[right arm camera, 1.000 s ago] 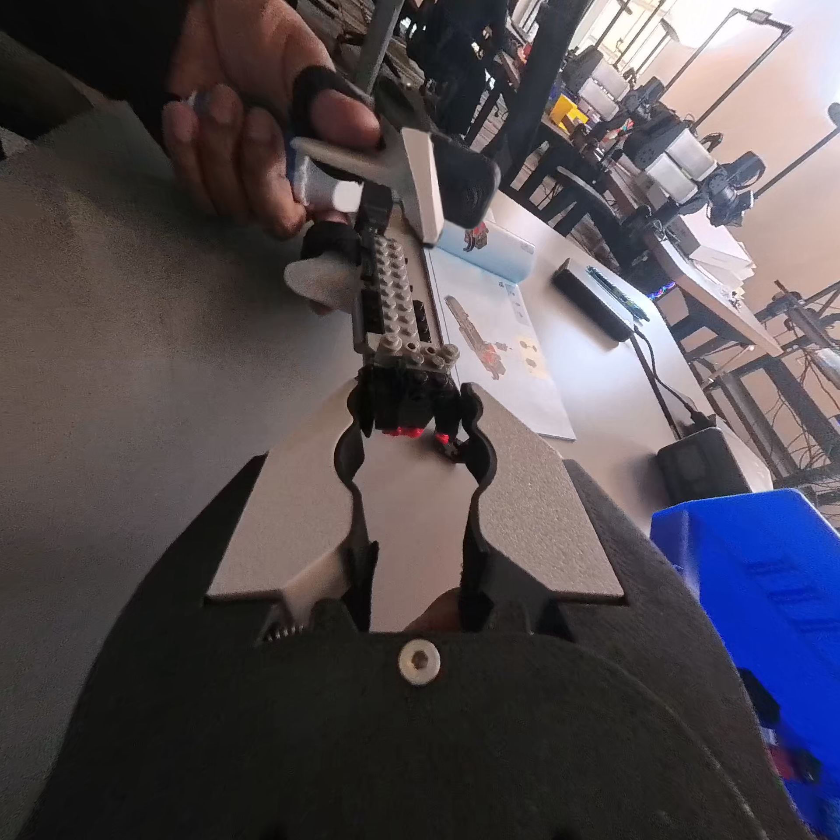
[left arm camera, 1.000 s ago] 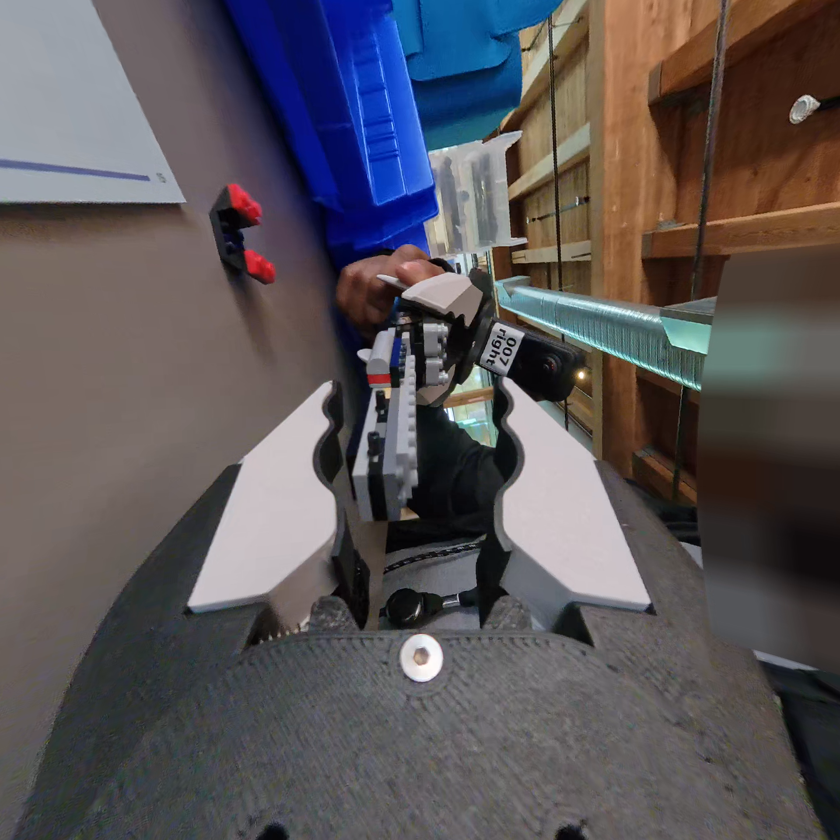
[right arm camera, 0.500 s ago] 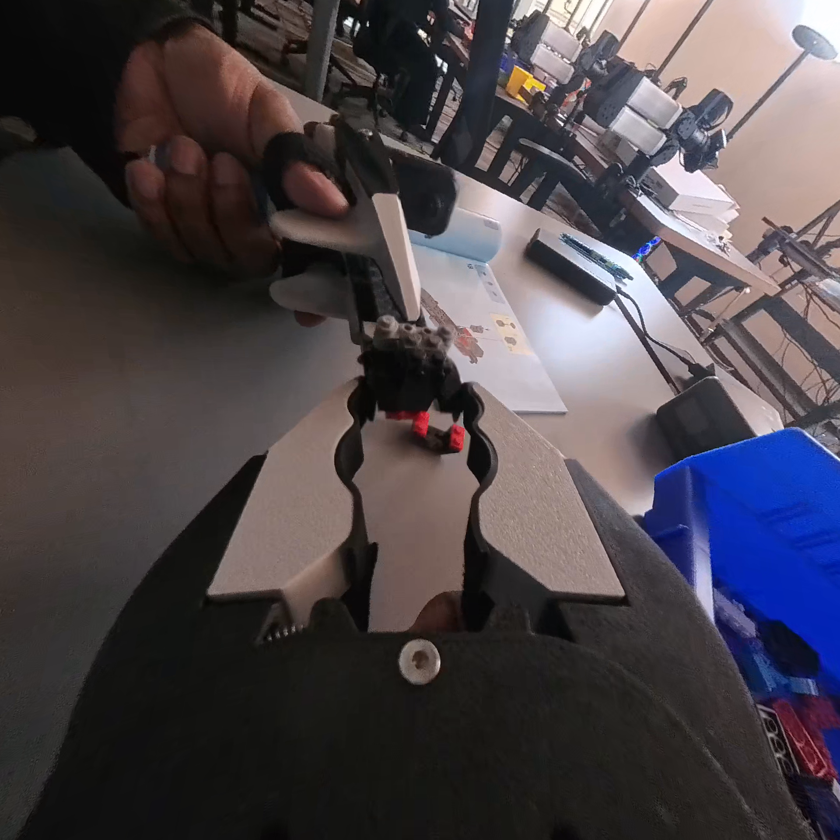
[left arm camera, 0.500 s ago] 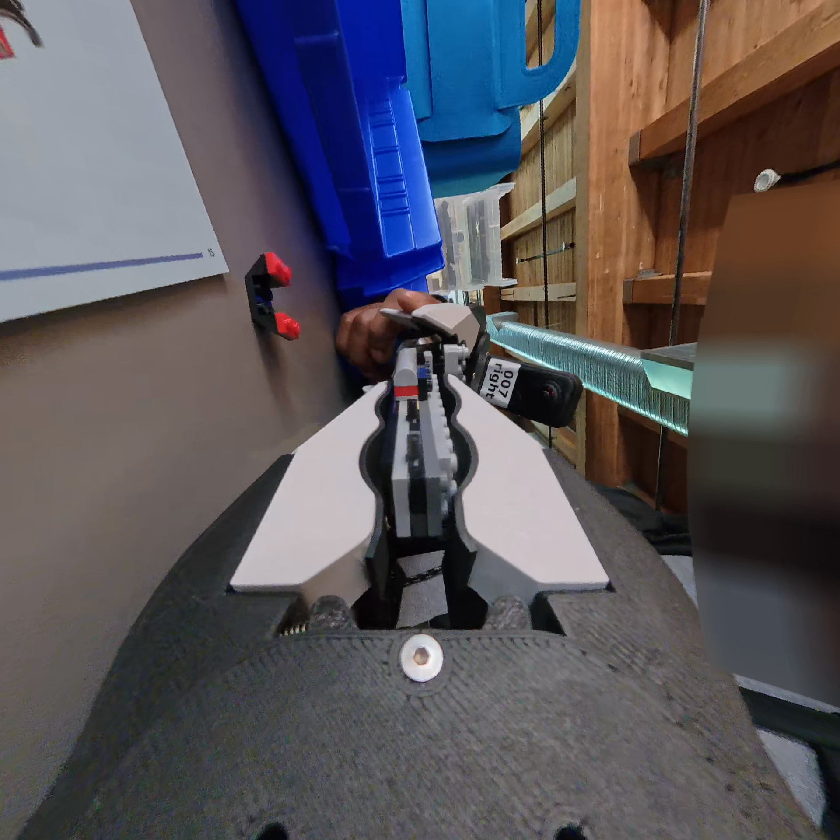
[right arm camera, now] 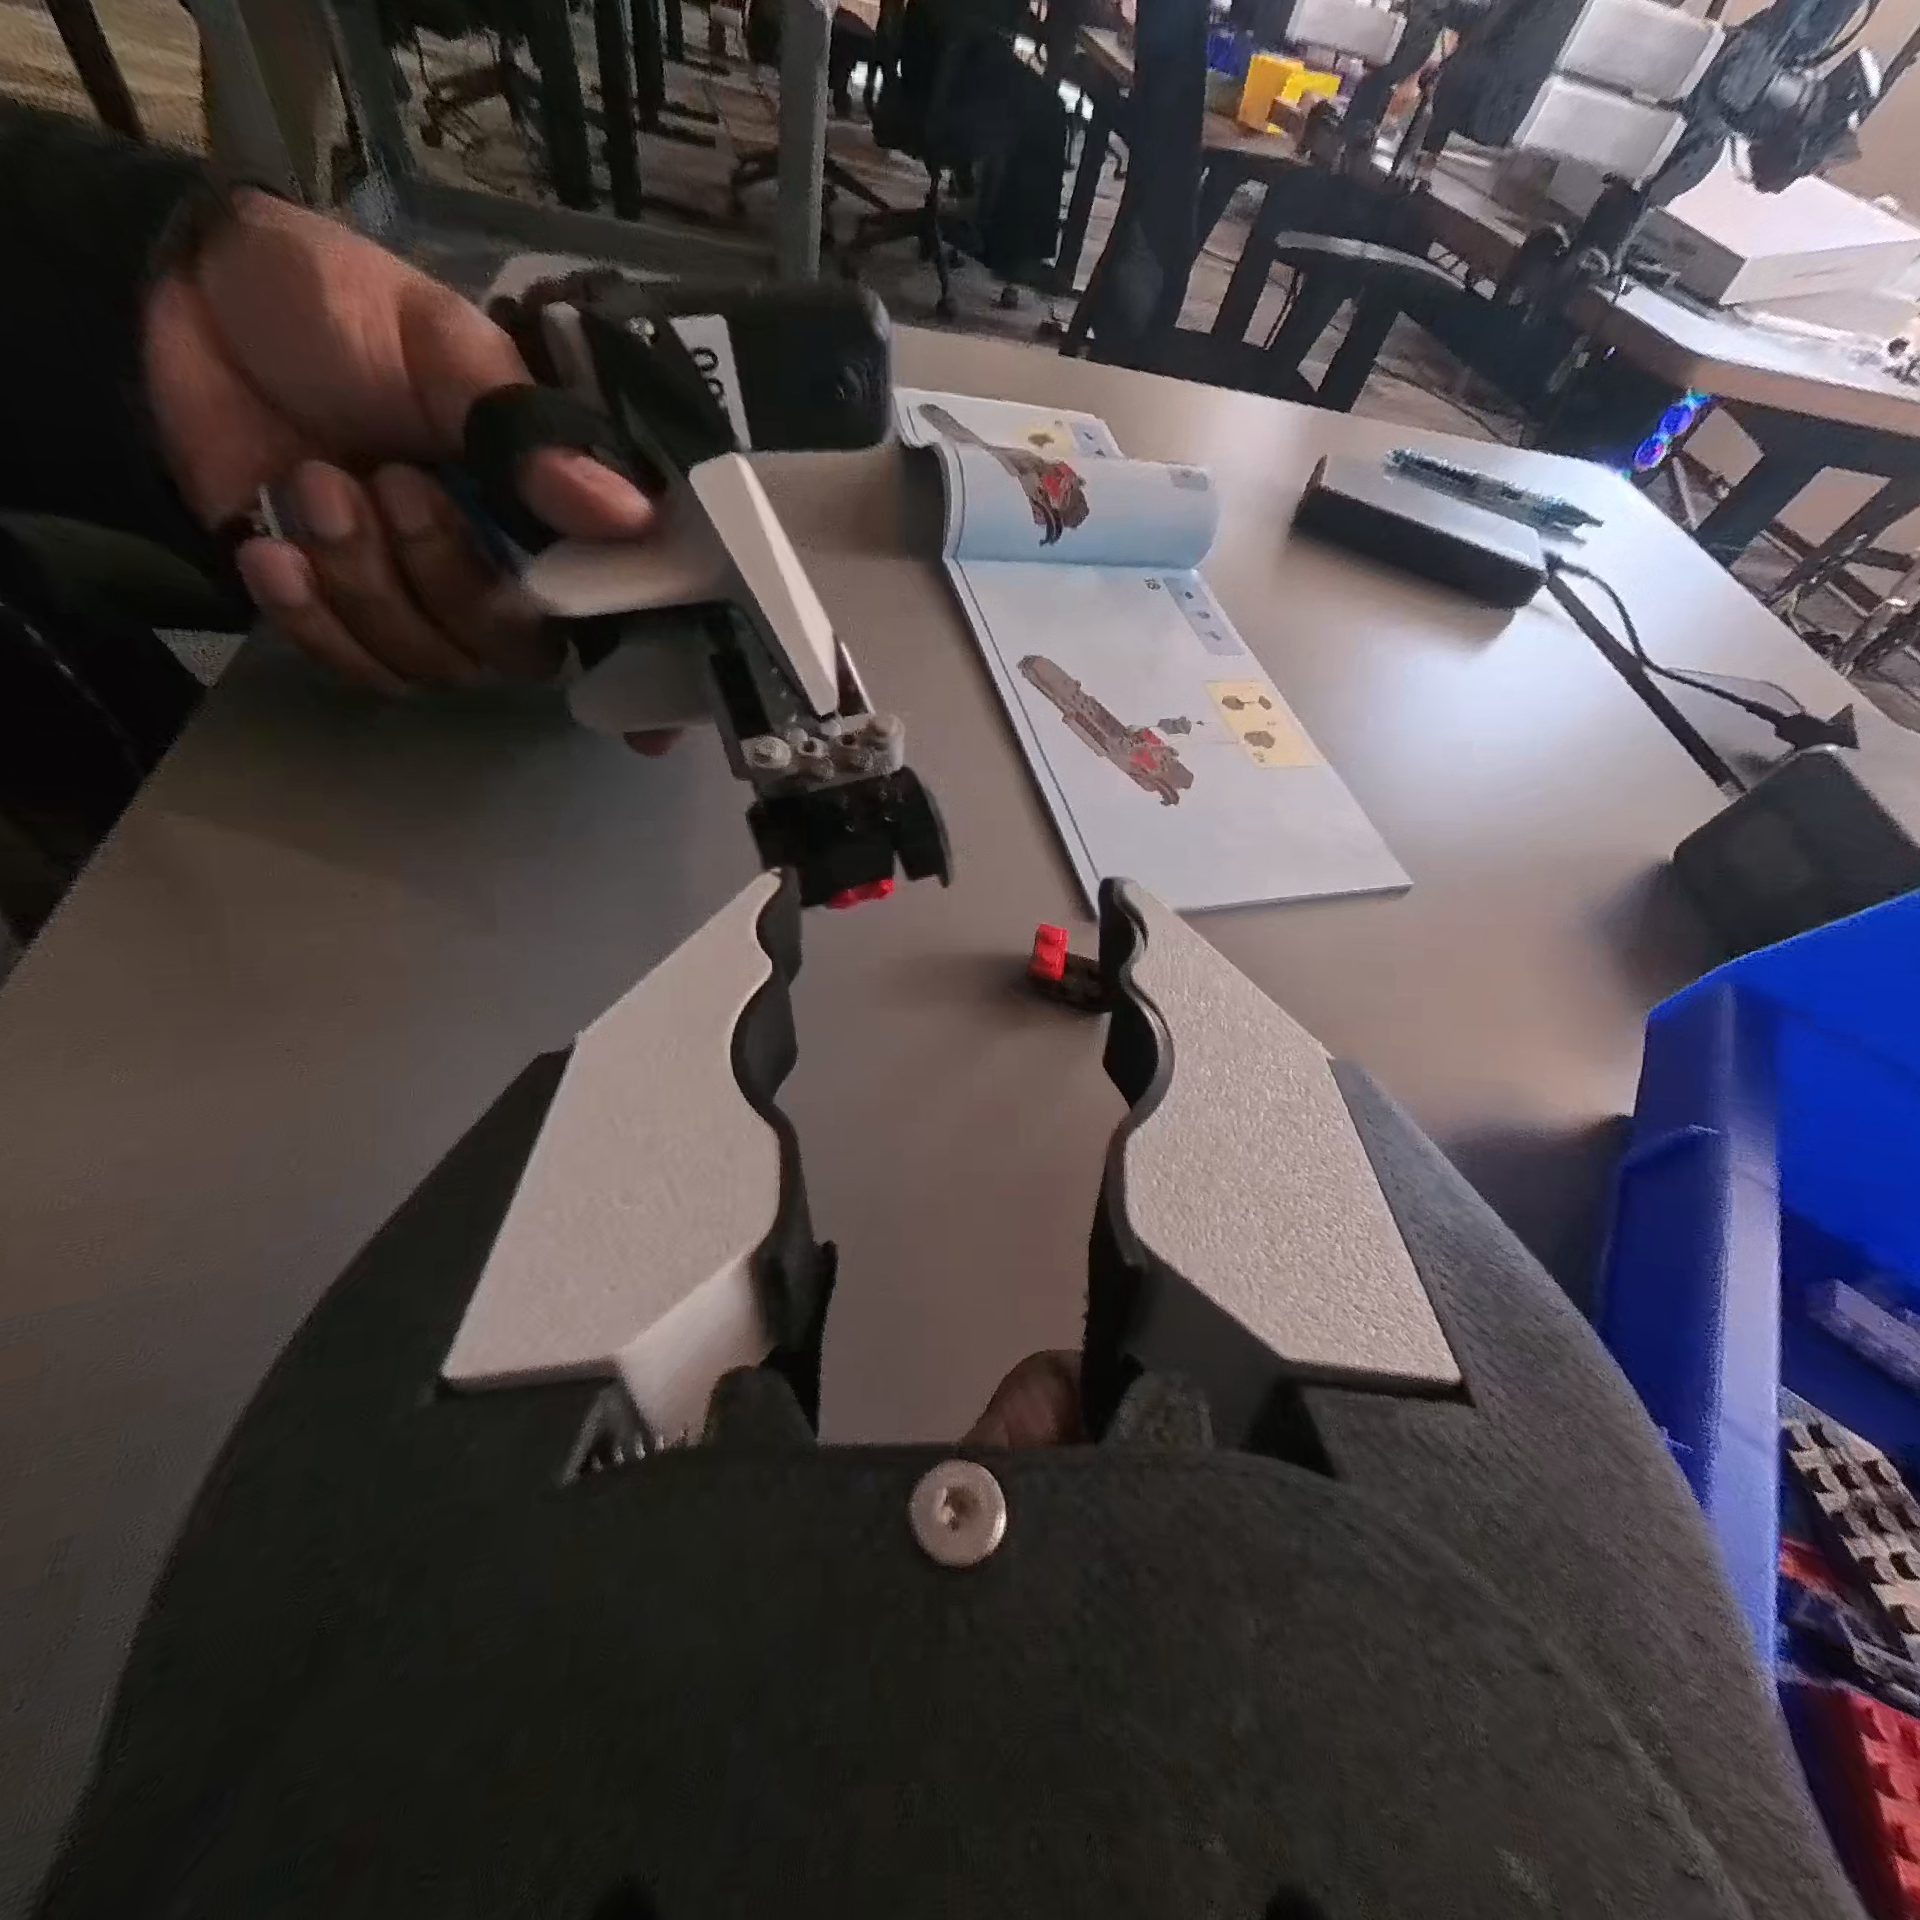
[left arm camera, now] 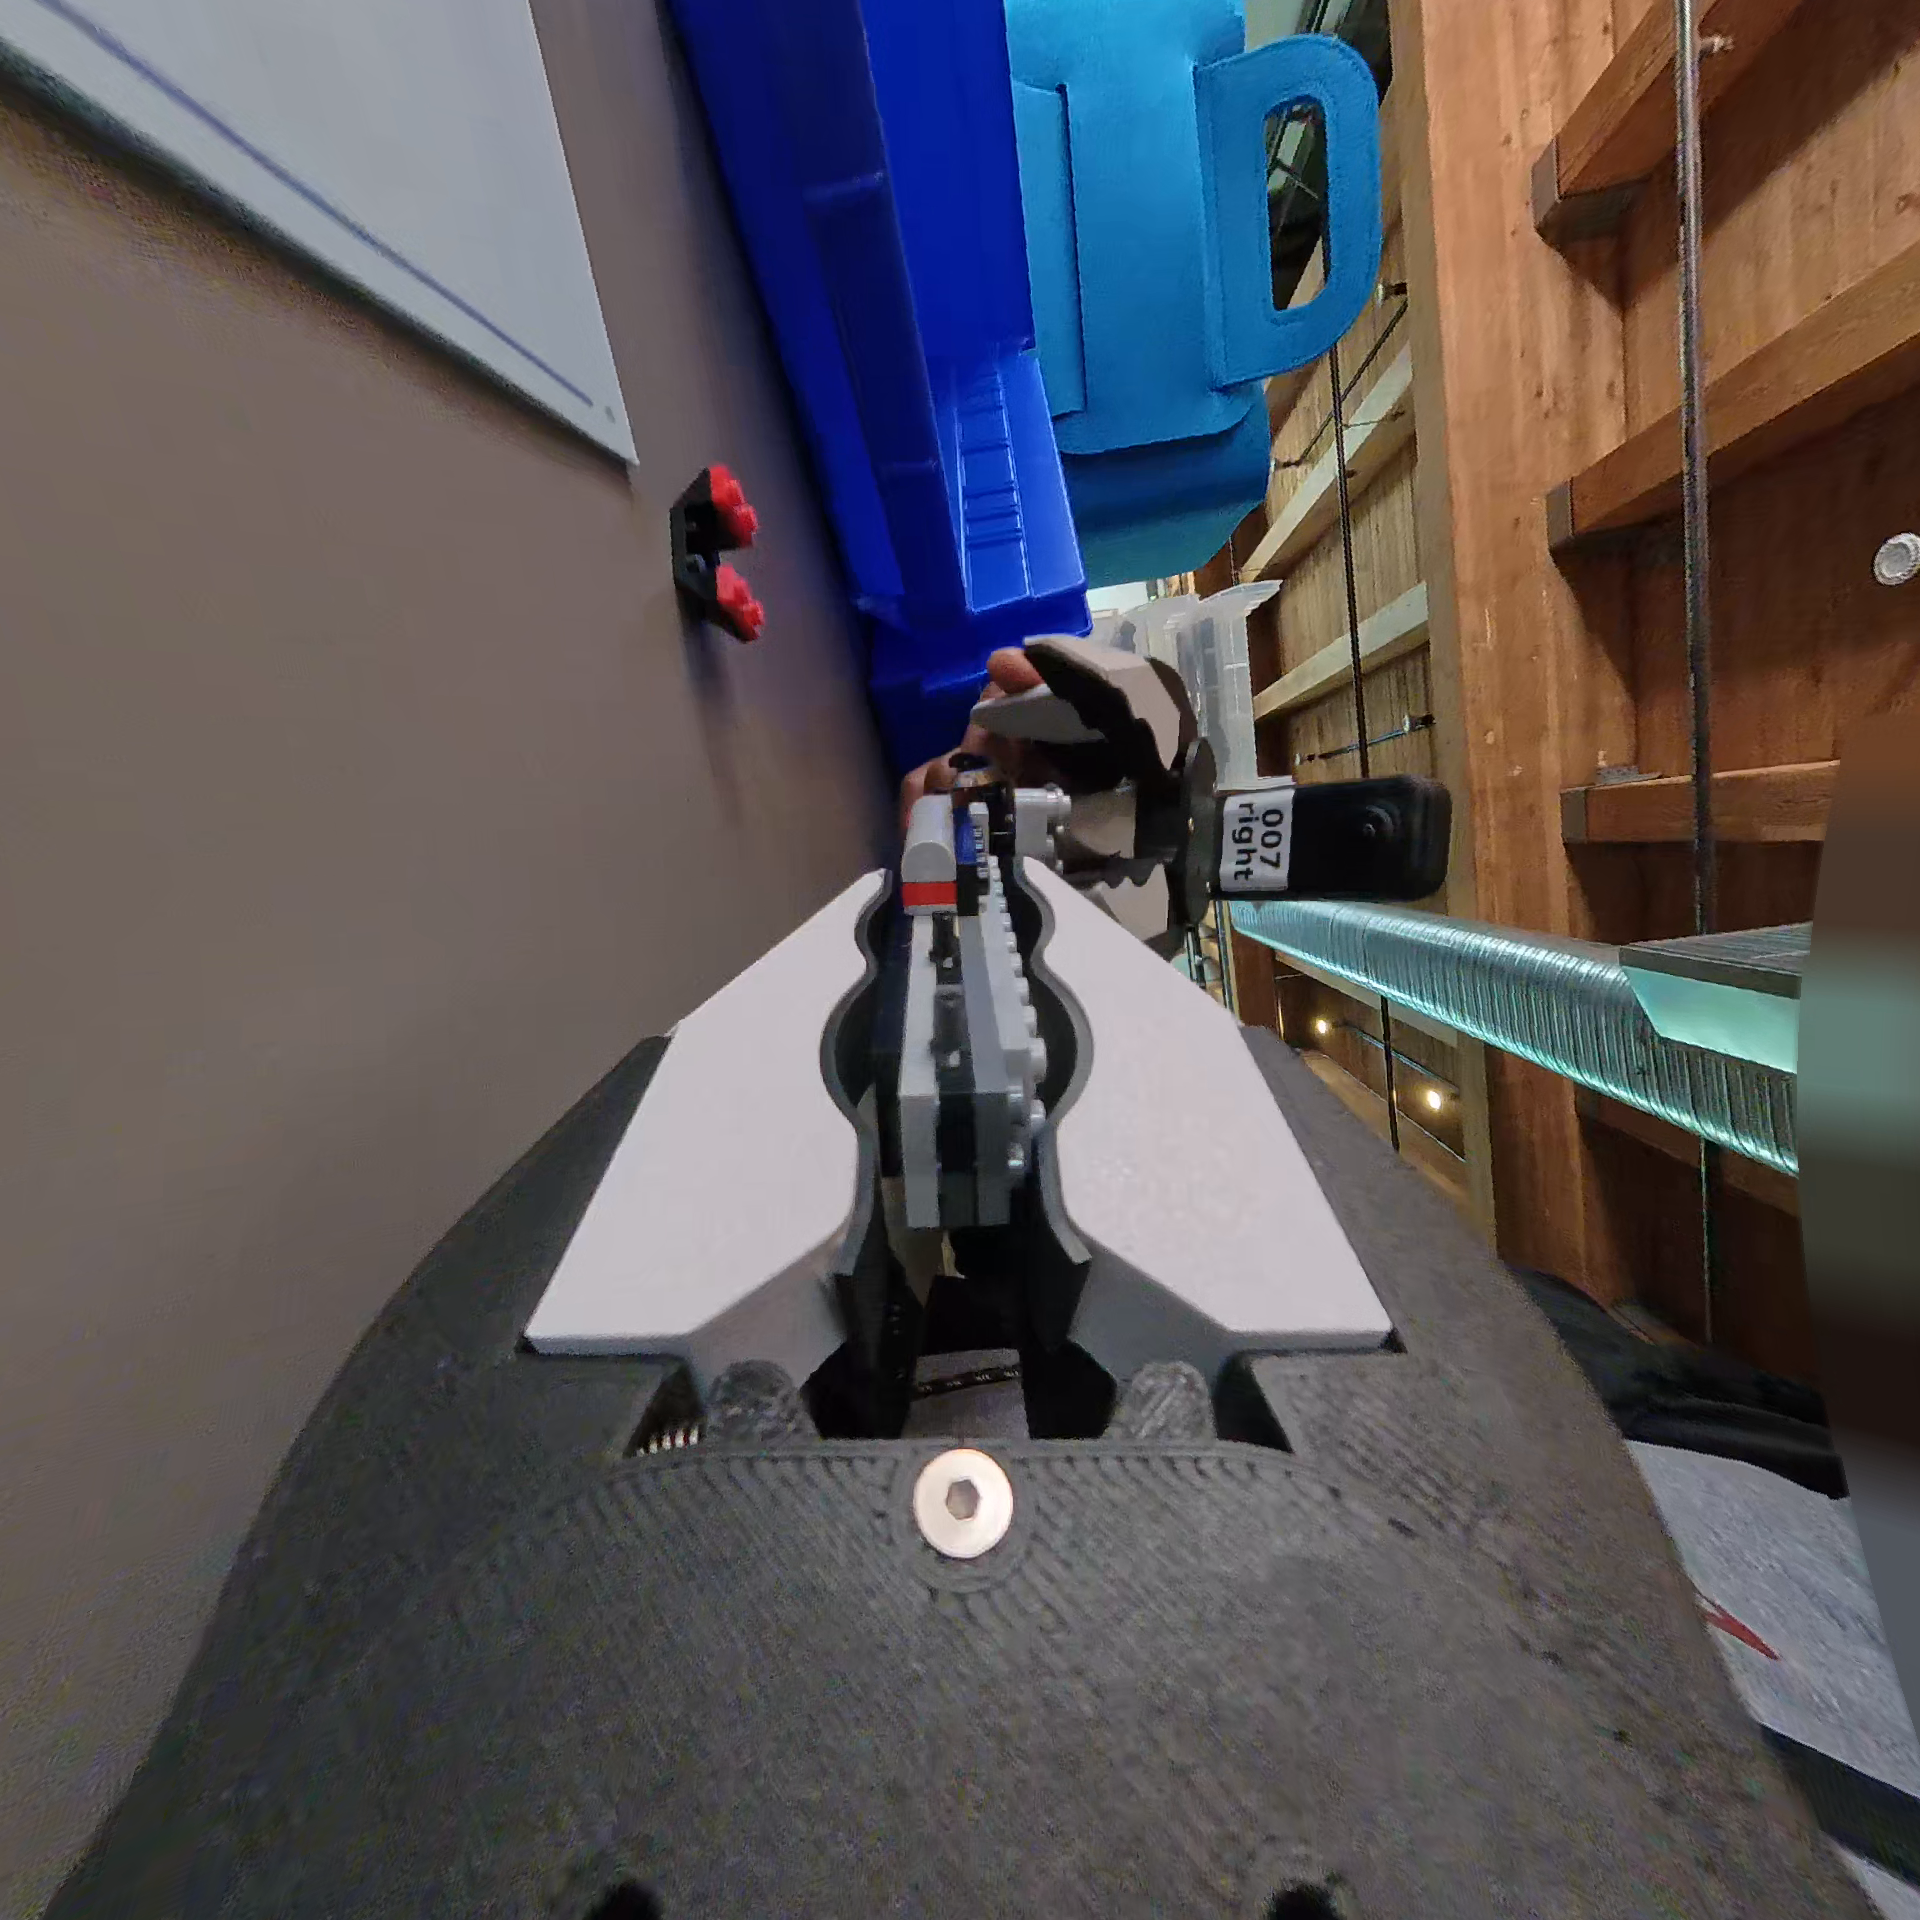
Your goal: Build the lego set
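Left gripper (left arm camera: 961, 914) pinches the lego model (left arm camera: 961, 1081) lengthwise, held above the table (right arm camera: 364, 987). Right gripper (right arm camera: 945, 914) is spread, empty. Step looks like fetching the next part: the red-and-black piece (right arm camera: 1060, 966) on the table needs a straddle and squeeze.

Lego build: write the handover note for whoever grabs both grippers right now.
Left gripper: shut on the grey-and-black lego model, held up off the table.
Right gripper: open, empty, just short of the model's black-and-red end.
Loose black-and-red piece: lies on the table beside the right gripper's fingertip.
Instruction booklet: open on the table beyond it. Blue bin of spare bricks to the right.
Done: long body assembled.
Left: probably pick up the loose piece and fit it, then follow the booklet.
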A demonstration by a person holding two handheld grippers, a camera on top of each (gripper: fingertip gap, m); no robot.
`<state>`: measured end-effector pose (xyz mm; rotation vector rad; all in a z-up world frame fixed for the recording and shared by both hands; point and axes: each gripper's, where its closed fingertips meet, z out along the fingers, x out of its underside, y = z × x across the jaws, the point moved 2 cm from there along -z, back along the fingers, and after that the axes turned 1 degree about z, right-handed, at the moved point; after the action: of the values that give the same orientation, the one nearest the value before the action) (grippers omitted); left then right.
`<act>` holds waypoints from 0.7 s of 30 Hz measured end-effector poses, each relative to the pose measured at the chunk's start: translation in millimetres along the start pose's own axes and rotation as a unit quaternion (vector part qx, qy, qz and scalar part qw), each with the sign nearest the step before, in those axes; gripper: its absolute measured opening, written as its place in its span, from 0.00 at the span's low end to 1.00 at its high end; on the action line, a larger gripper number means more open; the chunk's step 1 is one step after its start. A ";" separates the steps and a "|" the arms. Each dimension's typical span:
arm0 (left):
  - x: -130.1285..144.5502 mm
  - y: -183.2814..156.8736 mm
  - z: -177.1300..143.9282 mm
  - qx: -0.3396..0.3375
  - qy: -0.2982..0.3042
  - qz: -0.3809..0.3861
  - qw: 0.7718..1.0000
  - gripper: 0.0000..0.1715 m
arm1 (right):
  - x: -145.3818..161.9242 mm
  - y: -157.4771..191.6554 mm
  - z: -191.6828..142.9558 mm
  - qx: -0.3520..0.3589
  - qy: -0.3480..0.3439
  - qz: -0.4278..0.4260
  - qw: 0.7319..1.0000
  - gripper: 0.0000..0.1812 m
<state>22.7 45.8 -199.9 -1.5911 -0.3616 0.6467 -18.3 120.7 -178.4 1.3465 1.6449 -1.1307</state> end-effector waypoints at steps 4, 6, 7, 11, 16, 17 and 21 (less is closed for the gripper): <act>2.7 -0.9 -3.3 -0.003 -0.002 -0.001 1.000 0.11 | -2.9 4.6 3.5 -0.034 0.010 0.031 0.999 0.34; 1.9 -2.5 -3.2 -0.003 0.000 0.003 1.000 0.12 | -8.9 13.5 8.6 -0.068 0.000 0.052 0.996 0.38; 1.4 -3.1 -2.7 -0.002 0.002 0.004 1.000 0.12 | -10.6 16.8 12.2 -0.078 -0.001 0.054 0.995 0.41; -1.3 -2.2 -0.6 0.009 0.009 -0.007 1.000 0.12 | -8.5 22.4 26.8 -0.084 0.012 0.022 0.996 0.38; -1.2 -0.9 0.7 0.026 0.029 -0.021 0.999 0.12 | -8.5 22.3 31.3 -0.100 0.003 0.018 0.995 0.23; -1.0 -1.0 0.7 0.030 0.034 -0.022 0.999 0.12 | -8.9 21.6 31.0 -0.104 0.000 0.022 0.994 0.23; -3.0 -0.7 0.0 0.037 0.047 -0.023 0.998 0.13 | -8.8 18.1 32.1 -0.107 -0.005 0.030 0.994 0.23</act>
<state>20.4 44.2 -198.7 -1.5329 -0.3000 0.5429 1.2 88.9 -185.2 1.2416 1.6564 -0.8956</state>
